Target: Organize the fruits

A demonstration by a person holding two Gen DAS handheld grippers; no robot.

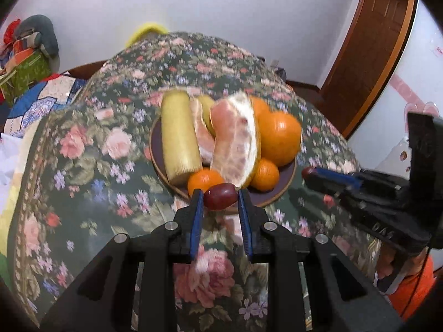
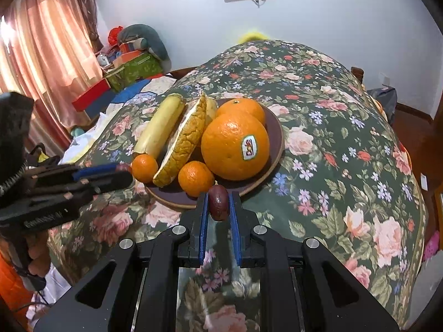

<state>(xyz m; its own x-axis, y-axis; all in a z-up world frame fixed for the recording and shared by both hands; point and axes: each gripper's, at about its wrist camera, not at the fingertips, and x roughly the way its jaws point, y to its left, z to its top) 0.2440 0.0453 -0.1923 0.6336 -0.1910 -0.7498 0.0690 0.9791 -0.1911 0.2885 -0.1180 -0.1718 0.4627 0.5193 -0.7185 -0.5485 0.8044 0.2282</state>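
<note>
Two grippers, each closed on a small dark red fruit at the plate's near rim.

Largest first: the floral-cloth surface [image 2: 332, 116] carries a plate [image 2: 272, 127] crowded with a big orange [image 2: 235, 146], pomelo wedges [image 1: 235, 138], a banana [image 1: 178, 138] and mandarins [image 2: 195, 178]. Left gripper [image 1: 220, 197] pinches a grape [image 1: 220, 196] sideways; right gripper [image 2: 218, 204] squeezes a date-like fruit [image 2: 218, 203] upright. Either could roll off the rim once released, since little bare plate remains. Motion blur softens the left view; the plate's far side is hidden.

Glossy orange [image 2: 235, 146], rough pomelo rind [image 2: 182, 144], floral cloth [image 2: 332, 138].
</note>
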